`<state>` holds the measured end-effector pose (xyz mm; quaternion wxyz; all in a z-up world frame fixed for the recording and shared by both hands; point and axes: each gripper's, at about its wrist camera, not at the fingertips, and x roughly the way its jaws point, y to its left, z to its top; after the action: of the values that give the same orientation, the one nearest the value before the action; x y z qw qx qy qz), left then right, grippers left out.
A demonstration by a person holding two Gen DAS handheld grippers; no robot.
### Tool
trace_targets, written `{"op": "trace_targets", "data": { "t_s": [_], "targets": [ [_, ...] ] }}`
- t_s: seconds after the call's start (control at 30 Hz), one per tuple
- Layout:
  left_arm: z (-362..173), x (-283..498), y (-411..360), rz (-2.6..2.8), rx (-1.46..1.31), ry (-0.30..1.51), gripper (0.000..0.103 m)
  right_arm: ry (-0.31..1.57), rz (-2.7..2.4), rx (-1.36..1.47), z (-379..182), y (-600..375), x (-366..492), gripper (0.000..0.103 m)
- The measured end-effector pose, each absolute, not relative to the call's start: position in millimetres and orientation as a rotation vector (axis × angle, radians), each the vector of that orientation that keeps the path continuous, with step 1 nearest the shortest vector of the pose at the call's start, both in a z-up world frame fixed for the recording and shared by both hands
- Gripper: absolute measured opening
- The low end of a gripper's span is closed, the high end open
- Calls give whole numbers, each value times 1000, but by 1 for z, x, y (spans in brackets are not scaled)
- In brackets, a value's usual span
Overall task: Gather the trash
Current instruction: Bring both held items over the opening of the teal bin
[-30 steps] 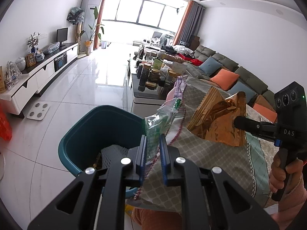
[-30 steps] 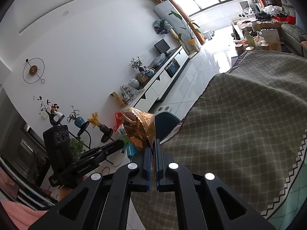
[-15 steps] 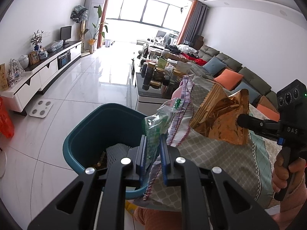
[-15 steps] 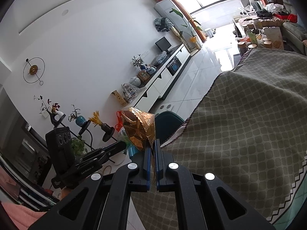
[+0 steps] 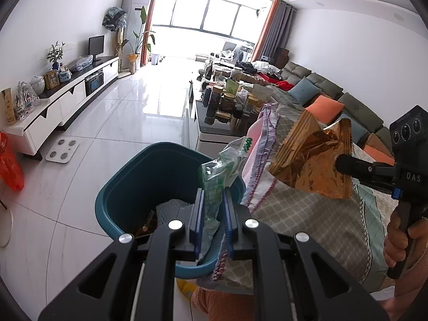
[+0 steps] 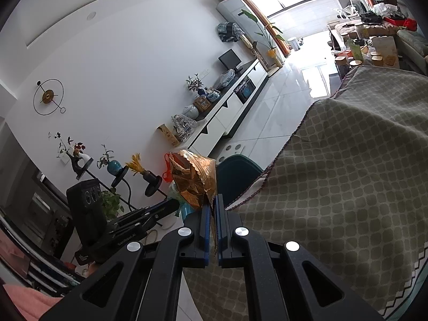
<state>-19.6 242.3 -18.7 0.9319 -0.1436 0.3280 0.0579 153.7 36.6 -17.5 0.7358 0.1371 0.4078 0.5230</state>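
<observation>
My left gripper (image 5: 212,200) is shut on a clear green-printed plastic wrapper (image 5: 219,172), held over the near right rim of a teal trash bin (image 5: 128,187) on the floor. The bin holds some trash, including a ribbed white piece (image 5: 171,208). My right gripper (image 6: 211,208) is shut on a crumpled gold foil bag (image 6: 194,179). In the left wrist view the gold bag (image 5: 310,160) hangs above the cloth-covered table, right of the bin. The bin (image 6: 238,174) shows behind the bag in the right wrist view.
A checked tablecloth (image 5: 307,222) covers the table beside the bin. A low coffee table with jars (image 5: 227,107) stands beyond, a sofa with cushions (image 5: 334,101) at right. A white TV cabinet (image 5: 67,99) lines the left wall; a scale (image 5: 62,147) lies on the tiled floor.
My left gripper has moved forward with the wrapper, so it now hangs over the bin's rim. The right gripper with the gold bag has barely moved.
</observation>
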Motion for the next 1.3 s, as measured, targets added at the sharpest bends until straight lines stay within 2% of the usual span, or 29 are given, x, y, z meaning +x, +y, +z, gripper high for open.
{"op": "trace_targets", "data": {
  "t_s": [1.3],
  "targets": [
    [-32, -17, 257, 171, -314, 691, 14, 917, 1170, 300, -26, 56, 159, 4]
  ]
}}
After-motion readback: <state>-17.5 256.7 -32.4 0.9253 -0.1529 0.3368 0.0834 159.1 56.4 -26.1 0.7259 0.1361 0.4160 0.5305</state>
